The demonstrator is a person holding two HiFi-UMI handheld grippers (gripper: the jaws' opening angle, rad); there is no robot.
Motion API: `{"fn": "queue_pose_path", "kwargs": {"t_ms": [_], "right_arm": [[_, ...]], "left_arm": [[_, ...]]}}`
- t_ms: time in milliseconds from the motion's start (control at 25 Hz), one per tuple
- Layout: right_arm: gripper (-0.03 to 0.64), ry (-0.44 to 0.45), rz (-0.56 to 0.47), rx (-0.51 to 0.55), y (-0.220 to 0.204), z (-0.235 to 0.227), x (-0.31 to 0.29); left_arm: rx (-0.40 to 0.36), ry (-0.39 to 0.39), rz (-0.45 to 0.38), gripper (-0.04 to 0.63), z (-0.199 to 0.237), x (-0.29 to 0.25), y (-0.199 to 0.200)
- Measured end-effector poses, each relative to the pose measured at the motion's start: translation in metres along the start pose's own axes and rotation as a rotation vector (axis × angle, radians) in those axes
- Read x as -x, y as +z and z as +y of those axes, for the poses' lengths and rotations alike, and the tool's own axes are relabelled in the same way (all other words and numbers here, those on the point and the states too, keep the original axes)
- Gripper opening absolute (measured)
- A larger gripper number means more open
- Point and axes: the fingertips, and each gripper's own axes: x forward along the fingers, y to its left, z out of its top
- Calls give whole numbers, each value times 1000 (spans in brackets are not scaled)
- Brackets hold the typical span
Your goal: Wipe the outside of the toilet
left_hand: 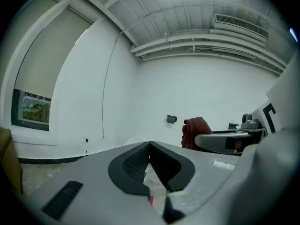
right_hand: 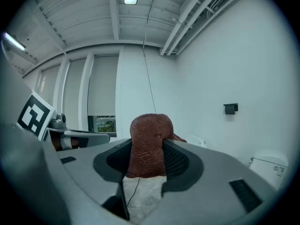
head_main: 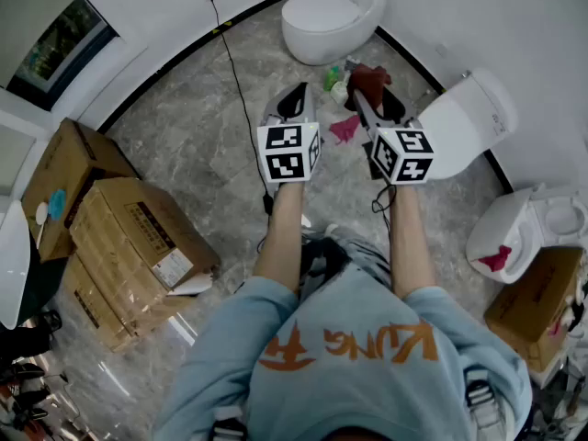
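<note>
Covering the room is a grey marble floor (head_main: 184, 145). At its left edge stand stacked cardboard boxes (head_main: 129, 237), all closed, so their contents cannot be seen. Three toilets line the curved wall. The toilet (head_main: 331, 16) straight ahead of the grippers has its lid shut, as does the second toilet (head_main: 464, 122) to the right. The third toilet (head_main: 528, 232), nearest the person's right side, is open, and a pink rag (head_main: 496, 259) lies in its bowl.

Both grippers are held out over the floor, well apart from every toilet. The left gripper (head_main: 296, 99) has its jaws pressed together at the tips with nothing between them. The right gripper (head_main: 370, 101) pinches a brown-red cloth (right_hand: 149, 144), which sticks up above its jaws.

Another pink rag (head_main: 345, 129) lies on the floor beyond the grippers, and a green bottle (head_main: 332, 78) stands near the first toilet's base.
</note>
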Motion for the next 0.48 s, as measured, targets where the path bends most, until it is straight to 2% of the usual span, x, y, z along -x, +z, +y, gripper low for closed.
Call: {"fn": "queue_pose_path", "kwargs": {"t_ms": [240,480], "right_arm": [[186,24,-60,-82,5,7,-5],[186,-27,-65,-144,5,-9,-12]], "left_arm": [[1,-3,12,2,11,0,0],[-29,-4,21,2,20,-4,1]]}}
